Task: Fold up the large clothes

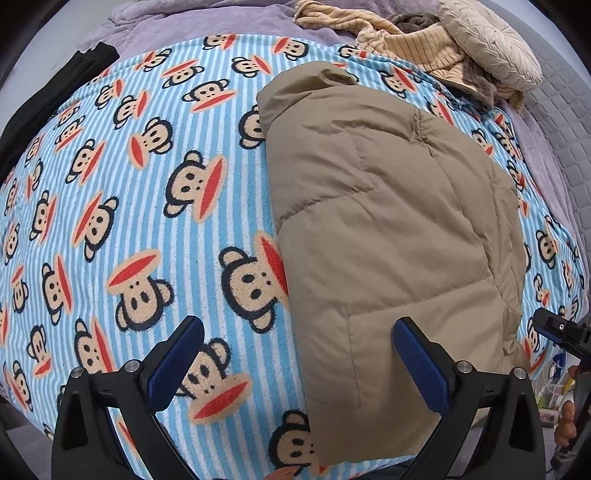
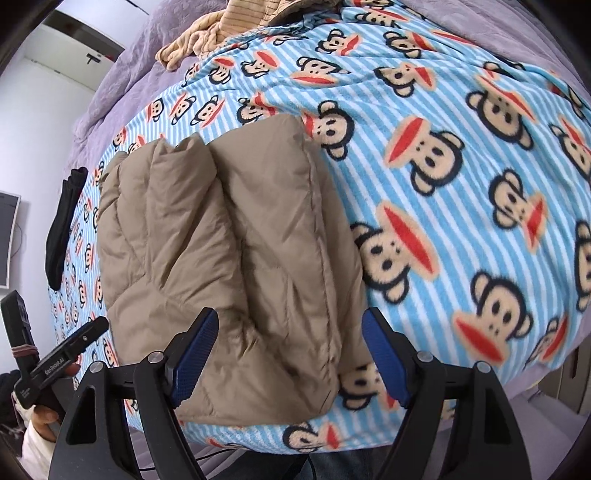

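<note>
A tan puffy jacket [image 1: 388,221] lies folded into a long bundle on the blue striped monkey-print blanket [image 1: 129,184]. My left gripper [image 1: 299,365] is open above the jacket's near left edge, with nothing between its blue pads [image 1: 173,363]. In the right wrist view the same jacket [image 2: 229,266] fills the left half over the blanket [image 2: 461,166]. My right gripper [image 2: 291,360] hovers open over the jacket's near right corner, holding nothing. Each view catches the other gripper at its edge: the right gripper [image 1: 561,332] and the left gripper [image 2: 66,354], held by a hand.
A black garment [image 1: 55,99] lies at the blanket's far left edge. A pile of cream striped clothes [image 1: 417,44] and a beige cushion [image 1: 491,48] sit at the back on a purple bedspread [image 1: 184,18]. The bed edge runs along the bottom, with a wall at left [image 2: 33,129].
</note>
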A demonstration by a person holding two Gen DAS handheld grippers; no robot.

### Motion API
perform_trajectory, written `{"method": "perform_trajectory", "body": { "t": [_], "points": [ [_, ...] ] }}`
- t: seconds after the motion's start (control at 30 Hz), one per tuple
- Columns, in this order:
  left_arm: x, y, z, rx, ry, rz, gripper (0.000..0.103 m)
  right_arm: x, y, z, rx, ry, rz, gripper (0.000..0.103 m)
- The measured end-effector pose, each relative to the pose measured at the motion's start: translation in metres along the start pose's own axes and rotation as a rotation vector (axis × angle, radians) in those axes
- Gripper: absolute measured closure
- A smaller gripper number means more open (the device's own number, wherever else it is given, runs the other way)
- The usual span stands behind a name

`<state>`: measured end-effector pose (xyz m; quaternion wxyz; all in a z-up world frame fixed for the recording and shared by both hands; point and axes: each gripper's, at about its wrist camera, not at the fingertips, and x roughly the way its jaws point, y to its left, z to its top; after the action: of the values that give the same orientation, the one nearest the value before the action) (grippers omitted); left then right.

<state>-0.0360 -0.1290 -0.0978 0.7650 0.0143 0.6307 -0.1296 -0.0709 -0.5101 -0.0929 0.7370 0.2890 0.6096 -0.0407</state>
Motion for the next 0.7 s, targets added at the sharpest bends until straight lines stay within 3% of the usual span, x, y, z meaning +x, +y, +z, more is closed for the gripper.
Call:
{"method": "perform_trajectory", "body": {
  "t": [0.3, 0.5, 0.7],
  "points": [
    [0.026, -0.003, 0.026, -0.069, 0.028, -0.078, 0.0, 0.022, -0.022, 0.036, -0.017, 0.054, 0.078, 0.017],
    [0.04, 0.003, 0.037, -0.098, 0.06, -0.195, 0.0, 0.041, -0.026, 0.051, -0.044, 0.097, 0.15, 0.015],
    [0.053, 0.003, 0.045, -0.102, 0.075, -0.288, 0.0, 0.073, -0.036, 0.066, -0.02, 0.148, 0.163, 0.015]
  ]
}}
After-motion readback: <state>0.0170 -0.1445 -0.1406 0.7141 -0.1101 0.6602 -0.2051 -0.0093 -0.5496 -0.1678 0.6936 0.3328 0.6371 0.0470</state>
